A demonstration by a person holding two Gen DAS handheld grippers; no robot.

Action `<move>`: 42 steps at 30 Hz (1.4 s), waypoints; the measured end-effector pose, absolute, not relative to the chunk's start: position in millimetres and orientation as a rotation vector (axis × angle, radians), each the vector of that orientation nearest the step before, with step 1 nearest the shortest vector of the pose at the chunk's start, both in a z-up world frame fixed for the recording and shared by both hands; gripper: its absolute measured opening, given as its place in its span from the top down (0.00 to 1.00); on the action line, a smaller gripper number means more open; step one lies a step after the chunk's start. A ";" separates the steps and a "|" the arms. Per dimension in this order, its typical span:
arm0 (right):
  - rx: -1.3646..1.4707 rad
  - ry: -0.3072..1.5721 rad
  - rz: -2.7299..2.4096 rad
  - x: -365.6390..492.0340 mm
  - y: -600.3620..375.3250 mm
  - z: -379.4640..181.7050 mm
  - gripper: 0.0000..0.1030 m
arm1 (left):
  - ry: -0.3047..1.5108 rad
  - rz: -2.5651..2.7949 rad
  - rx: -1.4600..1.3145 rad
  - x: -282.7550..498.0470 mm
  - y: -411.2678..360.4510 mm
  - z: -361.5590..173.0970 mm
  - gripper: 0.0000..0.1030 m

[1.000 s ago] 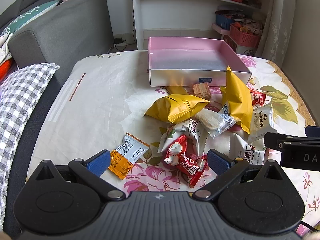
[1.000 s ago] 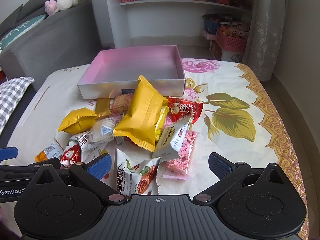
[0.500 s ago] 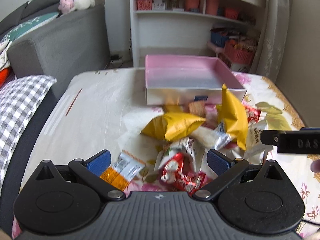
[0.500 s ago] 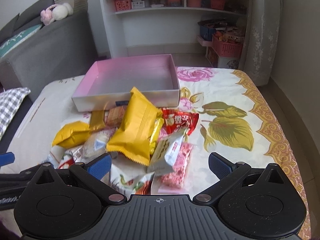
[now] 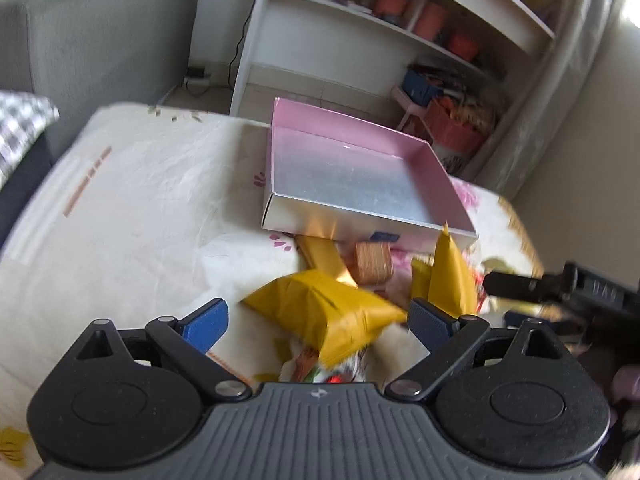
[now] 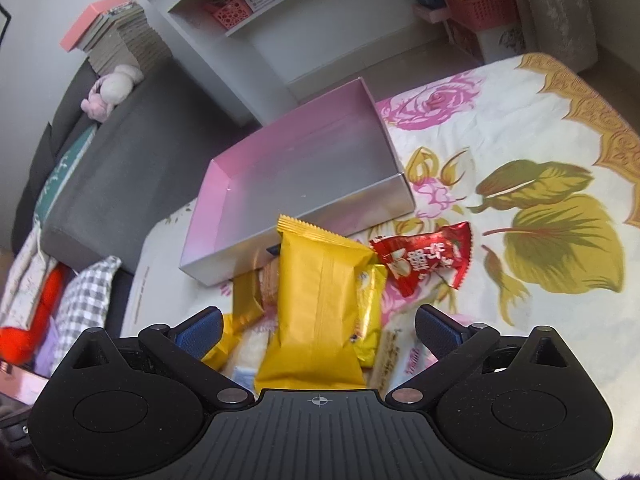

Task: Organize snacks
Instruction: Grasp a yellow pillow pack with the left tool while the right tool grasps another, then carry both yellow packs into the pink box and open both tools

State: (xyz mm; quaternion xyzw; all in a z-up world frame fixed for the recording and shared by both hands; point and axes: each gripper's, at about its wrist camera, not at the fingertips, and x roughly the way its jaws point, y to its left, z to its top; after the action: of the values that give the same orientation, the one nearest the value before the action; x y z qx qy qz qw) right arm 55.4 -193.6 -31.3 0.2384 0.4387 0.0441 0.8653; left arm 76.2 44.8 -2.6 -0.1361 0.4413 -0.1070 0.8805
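Note:
A pile of snack packets lies on the flowered cloth in front of an empty pink box (image 5: 352,184), which also shows in the right wrist view (image 6: 304,176). My left gripper (image 5: 318,320) is open, with a puffy yellow packet (image 5: 332,312) lying between its fingers. My right gripper (image 6: 318,326) is open, with a tall yellow packet (image 6: 316,308) between its fingers. A red packet (image 6: 424,258) lies to the right of it. A brown wafer packet (image 5: 372,266) lies near the box's front wall. The right gripper's side (image 5: 560,284) shows at the right of the left wrist view.
A grey sofa (image 6: 120,168) with cushions and a checked pillow (image 6: 86,300) stands to the left. A white shelf unit (image 5: 400,40) with baskets stands behind the box. The cloth (image 5: 132,208) to the left of the box carries nothing.
Both grippers have moved forward over the pile and tilted. The yellow packets now lie between the open fingers. The left view is blurred by motion.

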 end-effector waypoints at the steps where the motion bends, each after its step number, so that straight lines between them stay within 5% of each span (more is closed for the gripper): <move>1: 0.512 0.924 0.096 58.2 -193.8 -33.4 0.02 | 0.930 -0.229 -0.309 80.4 45.0 -5.9 0.11; 6: 0.531 0.945 0.102 67.6 -192.5 -41.2 0.04 | 0.963 -0.215 -0.392 99.0 44.0 -17.0 0.17; 11: 0.555 0.960 0.084 73.4 -197.0 -49.4 0.11 | 1.012 -0.209 -0.411 113.8 31.7 -30.2 0.35; 24: 0.608 0.994 0.089 76.1 -198.9 -63.1 0.25 | 1.065 -0.194 -0.340 113.4 31.9 -38.0 0.42; 31: 0.585 1.008 0.078 75.2 -195.2 -66.2 0.53 | 1.096 -0.199 -0.345 108.6 39.0 -40.9 0.52; 42: 0.589 0.960 0.070 67.7 -198.6 -52.5 0.64 | 1.099 -0.205 -0.426 98.5 63.6 -38.6 0.70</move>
State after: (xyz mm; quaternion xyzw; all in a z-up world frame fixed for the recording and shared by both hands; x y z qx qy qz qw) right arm 67.7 -198.6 -52.5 0.2791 0.4550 0.0332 0.8450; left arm 98.5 63.6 -38.6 -0.2004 0.5172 -0.0966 0.8264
